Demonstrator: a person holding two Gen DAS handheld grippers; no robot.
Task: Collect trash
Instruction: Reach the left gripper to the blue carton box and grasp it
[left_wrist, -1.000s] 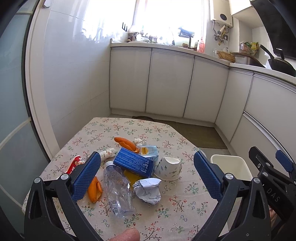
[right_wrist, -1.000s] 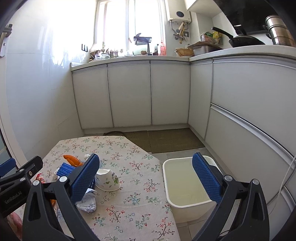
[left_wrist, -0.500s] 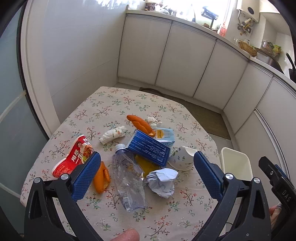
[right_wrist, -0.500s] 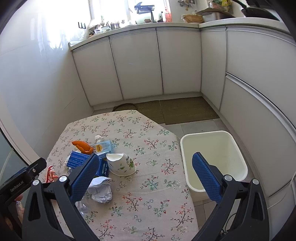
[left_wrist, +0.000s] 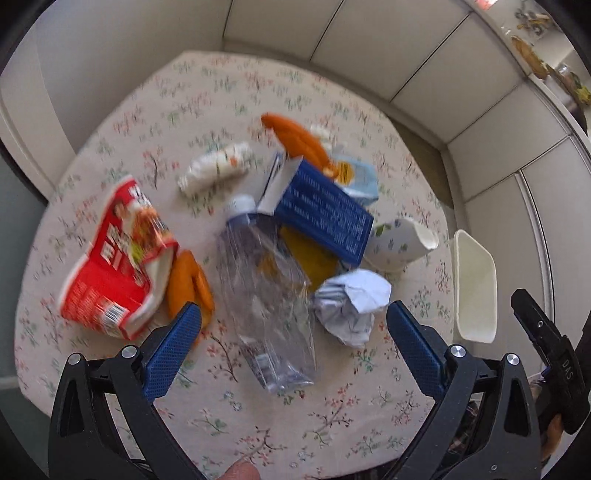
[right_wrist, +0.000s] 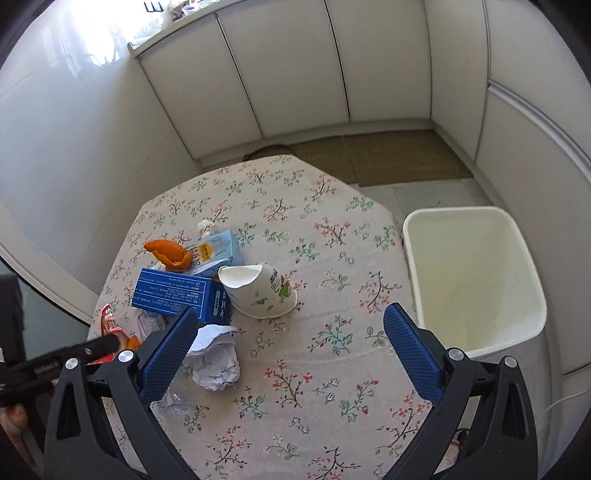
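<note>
Trash lies heaped on the floral table. In the left wrist view I see a red noodle cup, orange peel, a crushed clear bottle, a blue carton, a crumpled paper ball and a torn paper cup. My left gripper hangs open above the bottle. My right gripper is open over bare tablecloth, right of the paper ball, with the paper cup and blue carton beyond. A white bin stands beside the table.
A light blue drink box, more orange peel and a rolled tissue lie further back. White cabinets line the walls. A mat lies on the floor beyond the table.
Both grippers have tilted downward and moved closer over the table, so the trash looks larger. Nothing on the table has moved, and both grippers stay open.
</note>
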